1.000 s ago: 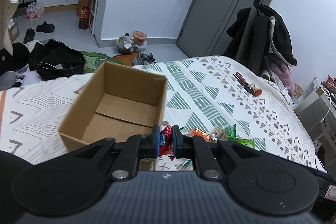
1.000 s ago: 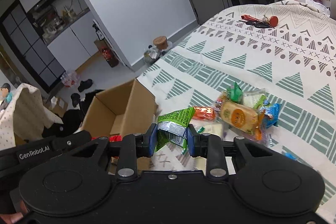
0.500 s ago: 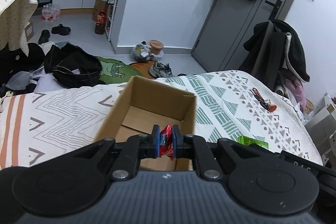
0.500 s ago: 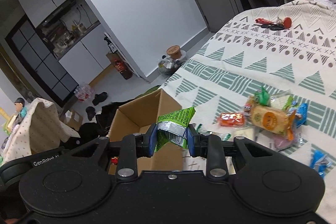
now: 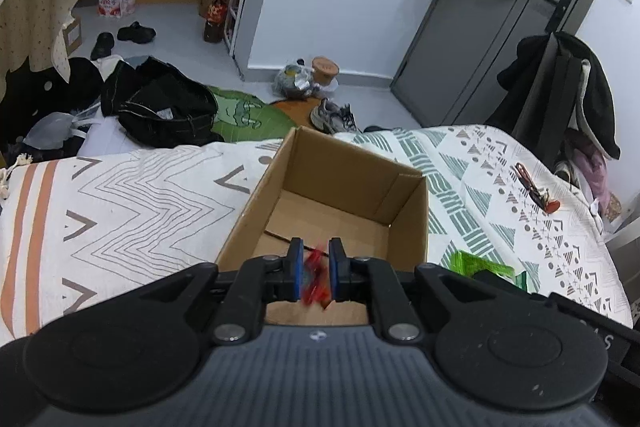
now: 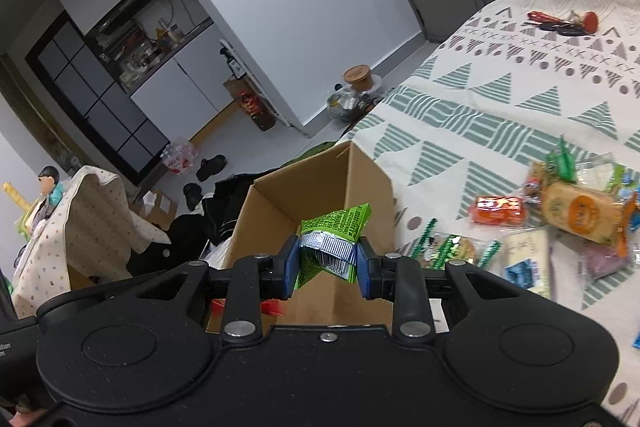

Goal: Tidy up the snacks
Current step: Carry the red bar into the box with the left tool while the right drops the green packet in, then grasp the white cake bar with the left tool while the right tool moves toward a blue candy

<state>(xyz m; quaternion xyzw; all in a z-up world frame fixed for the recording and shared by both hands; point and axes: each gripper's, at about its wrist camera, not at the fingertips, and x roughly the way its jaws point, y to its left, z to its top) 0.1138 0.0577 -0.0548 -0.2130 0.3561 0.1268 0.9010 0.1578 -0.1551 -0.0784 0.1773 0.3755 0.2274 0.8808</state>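
Moved: both grippers have closed in on the cardboard box (image 5: 344, 203) since a second ago; we now look straight down into it from the left wrist.
Left gripper (image 5: 315, 269): over the box's near edge, pads parted a little; red snack packet (image 5: 315, 275) sits blurred between them. We cannot tell whether it is gripped or loose.
Right gripper (image 6: 328, 267): clenched on the green snack packet (image 6: 334, 235), barcode end toward us, held above the box's open top.
Box: open, upright on the patterned bedspread (image 5: 132, 203); floor looks bare cardboard.
Snack pile (image 6: 560, 219): on the bedspread, right of the box, apart from it; orange, green and blue wrappers.
Keys (image 6: 560, 23): well beyond the box, far side of the bedspread.
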